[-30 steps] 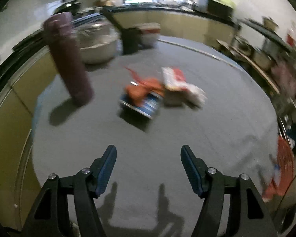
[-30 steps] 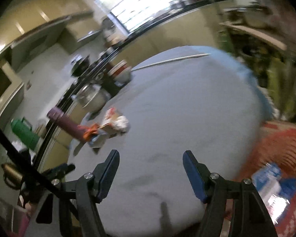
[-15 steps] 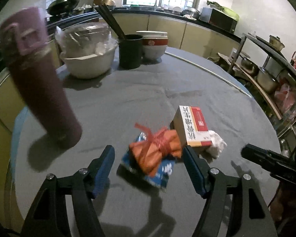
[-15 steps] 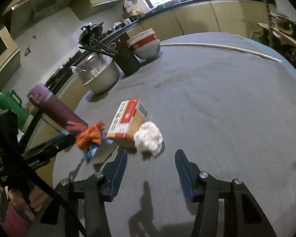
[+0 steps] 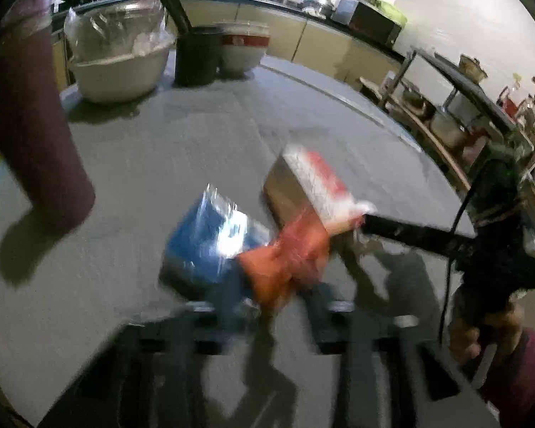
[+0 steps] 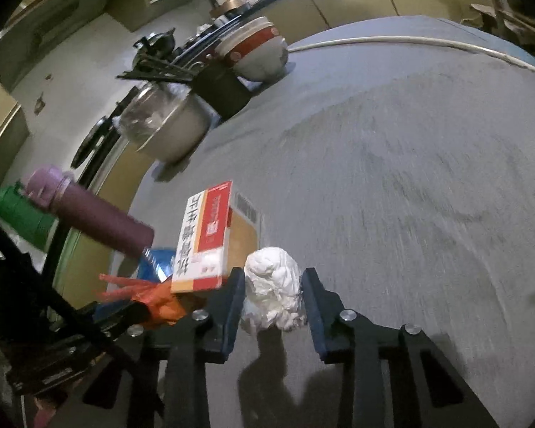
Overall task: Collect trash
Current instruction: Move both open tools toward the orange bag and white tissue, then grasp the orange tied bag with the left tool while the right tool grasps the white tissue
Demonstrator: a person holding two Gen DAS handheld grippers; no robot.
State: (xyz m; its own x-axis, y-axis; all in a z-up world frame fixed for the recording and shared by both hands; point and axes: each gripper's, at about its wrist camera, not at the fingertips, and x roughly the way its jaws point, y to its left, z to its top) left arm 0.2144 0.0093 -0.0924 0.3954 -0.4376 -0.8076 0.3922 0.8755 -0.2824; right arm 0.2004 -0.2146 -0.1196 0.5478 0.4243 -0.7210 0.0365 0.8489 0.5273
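Containers: a steel bowl (image 6: 167, 132) under crinkled clear film stands at the far rim of the grey tabletop (image 6: 392, 178); what it holds cannot be made out. Beside it a black cup (image 6: 224, 89) holds dark chopsticks, and next to that are stacked red-and-white bowls (image 6: 256, 50). A purple flask (image 6: 89, 214) stands near the tabletop's left edge.

Trash, clustered near the left edge: a red-and-white carton (image 6: 210, 239), a blue foil packet (image 5: 210, 239) just behind the flask's base, an orange wrapper (image 5: 289, 260) overlapping the packet, and a white tissue wad (image 6: 273, 289) touching the carton's near corner.

Right gripper (image 6: 273, 306): jaws clenched on the tissue, both blue pads against its sides; its left pad sits right against the carton's corner.

Left gripper (image 5: 267, 306): heavily blurred in its own view; jaws clenched, with the orange wrapper at the tips. The right wrist view shows orange material gripped in its jaws.

The two grippers are close together, with the carton between them. A hand (image 5: 481, 335) in a maroon sleeve holds the right gripper's handle. To the right of the trash, the tabletop is open out to its far rim.
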